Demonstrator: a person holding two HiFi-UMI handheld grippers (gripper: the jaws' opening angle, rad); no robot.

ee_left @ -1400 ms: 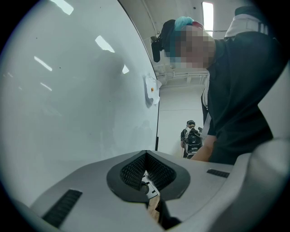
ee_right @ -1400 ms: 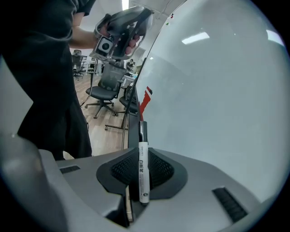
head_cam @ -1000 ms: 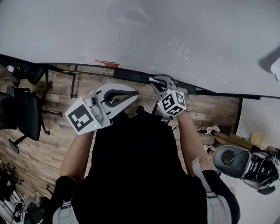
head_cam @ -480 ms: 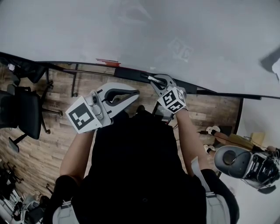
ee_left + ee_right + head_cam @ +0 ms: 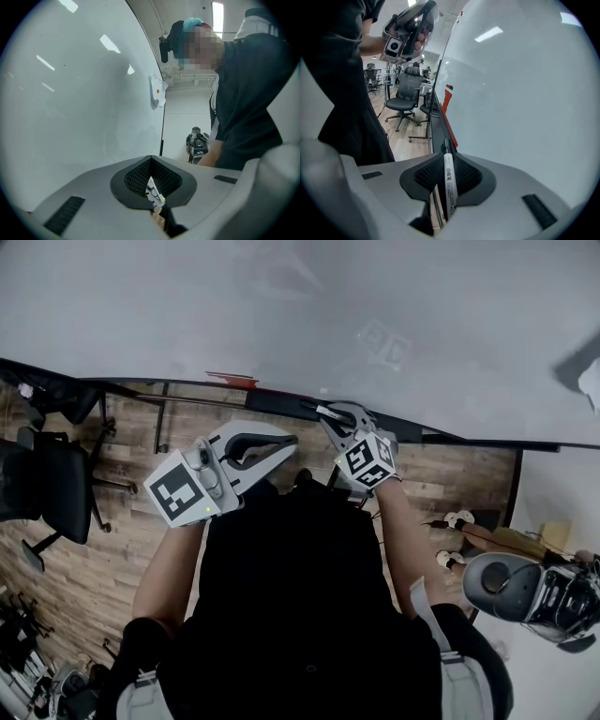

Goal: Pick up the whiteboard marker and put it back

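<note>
1. Between the jaws of the right claw [image 5: 446, 155] stands the whiteboard marker [image 5: 448, 180], clamped on its white barrel, with its dark end pointing forward past the jaw tips.
2. From the head view, the marker [image 5: 328, 412] lies along the dark tray ledge [image 5: 272, 401] at the foot of the whiteboard [image 5: 281, 306]. Whether it touches the ledge cannot be told.
3. Compared with a second ago, the right claw [image 5: 324, 412] sits at almost the same place on the ledge and the marker is still gripped. Its marker cube has shifted only slightly.
4. Held lower and to the left, away from the board, the left claw [image 5: 292, 439] has kept its pose. Its jaws [image 5: 151, 158] are together at the tips with nothing in them.
5. Dark print runs along the marker's barrel and appears to read "白板笔". Each cube carries black-and-white square patterns and no words.
6. Along the ledge [image 5: 436, 126], farther from the right claw, a red piece [image 5: 447, 101] rests against the board's lower edge. The head view shows it [image 5: 232, 379] well to the left of the marker.
7. Beyond the ledge lies a wood floor [image 5: 112, 521] with a black office chair [image 5: 47, 484] on it. The right gripper view shows the same chair [image 5: 405, 96] behind the person's dark sleeve.
</note>
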